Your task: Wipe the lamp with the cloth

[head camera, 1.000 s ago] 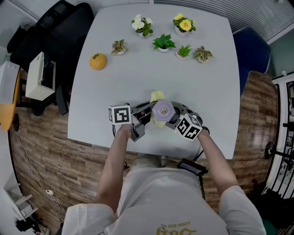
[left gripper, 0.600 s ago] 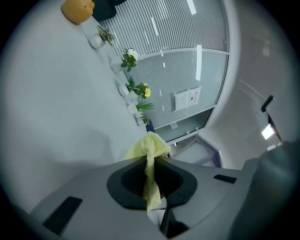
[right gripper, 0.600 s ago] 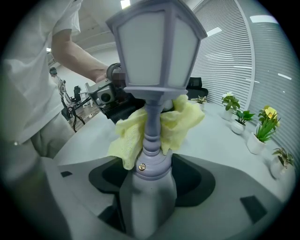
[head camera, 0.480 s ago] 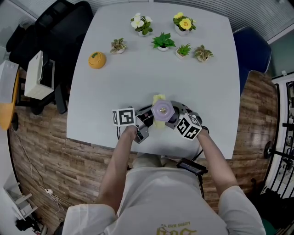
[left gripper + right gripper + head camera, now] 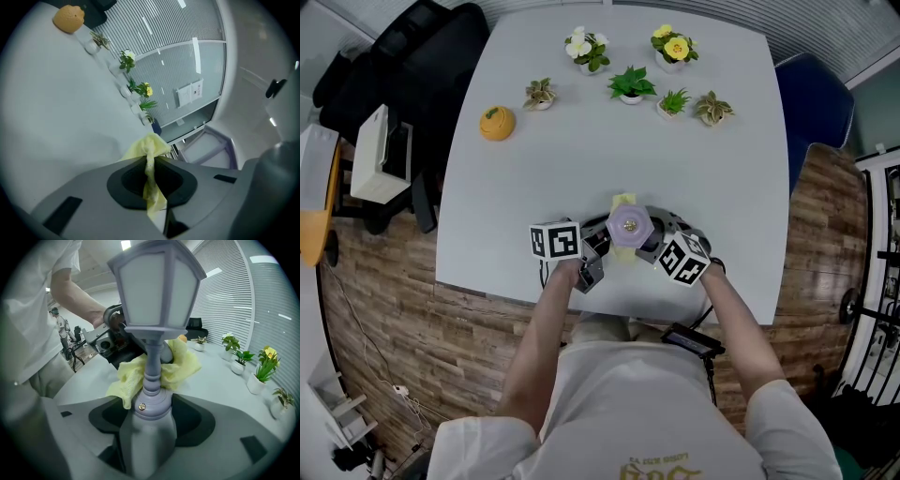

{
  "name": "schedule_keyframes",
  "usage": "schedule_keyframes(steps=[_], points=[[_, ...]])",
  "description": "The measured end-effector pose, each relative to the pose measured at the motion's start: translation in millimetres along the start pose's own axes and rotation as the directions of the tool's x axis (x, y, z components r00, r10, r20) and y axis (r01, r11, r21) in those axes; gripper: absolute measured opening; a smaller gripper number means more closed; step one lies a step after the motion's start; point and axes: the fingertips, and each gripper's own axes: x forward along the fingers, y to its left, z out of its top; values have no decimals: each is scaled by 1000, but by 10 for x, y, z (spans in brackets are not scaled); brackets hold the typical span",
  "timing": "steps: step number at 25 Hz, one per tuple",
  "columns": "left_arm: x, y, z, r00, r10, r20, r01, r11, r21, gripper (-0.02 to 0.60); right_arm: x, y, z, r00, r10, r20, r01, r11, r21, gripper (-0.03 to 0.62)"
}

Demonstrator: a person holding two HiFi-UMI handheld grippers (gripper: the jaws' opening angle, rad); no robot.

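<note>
1. Being held upright by its base, the lavender lantern lamp (image 5: 630, 225) is clamped between the jaws of the right gripper (image 5: 149, 420), just below mid-frame in the head view, over the near edge of the white table (image 5: 581, 159).
2. The yellow cloth (image 5: 149, 149) is pinched in the closed left gripper (image 5: 151, 171) and pressed against the lamp's post.
3. Compared with a second ago, the left gripper has been shifted slightly right and lower, closer to the lamp, and less cloth is exposed beyond the lamp top.
4. The lamp and right gripper are barely displaced.
5. Small potted plants (image 5: 632, 85) and an orange fruit-like ornament (image 5: 497, 123) are seen across the frame's upper part.
</note>
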Motion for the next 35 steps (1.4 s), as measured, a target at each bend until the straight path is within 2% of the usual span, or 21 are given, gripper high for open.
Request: schedule_keyframes(steps=[8,14,18,21,23,27,31,35], points=[[-2,210,-74,991,132,-28,-129,989,73,25,-2,-11,-8,1000,0,4,0,1000,-3,305],[10,257,-109,970,232,-67,-212,951,224,25,-1,-7,-14,1000,2,6,-2,1000,-4,305],[15,251,-104,966,252,-64,-228,938,261,25,-4,-6,-10,1000,2,7,-2,1000,-5,305],[10,261,-104,965,255,-57,-234,942,242,25,-4,-9,-8,1000,2,8,-2,1000,-5,305],[4,251,-107,970,238,-53,-223,954,201,23,-8,-6,-10,1000,1,9,-1,1000,-6,305],[-23,132,-80,989,144,-21,-142,986,90,23,-16,0,-6,1000,-4,14,4,1000,-11,305],[-52,-2,-61,997,79,-2,-79,995,62,23,-14,3,-7,1000,-3,14,3,1000,-10,307],[-115,-60,-85,999,47,6,-47,998,33,23,-13,4,-4,1000,0,10,0,1000,-6,307]])
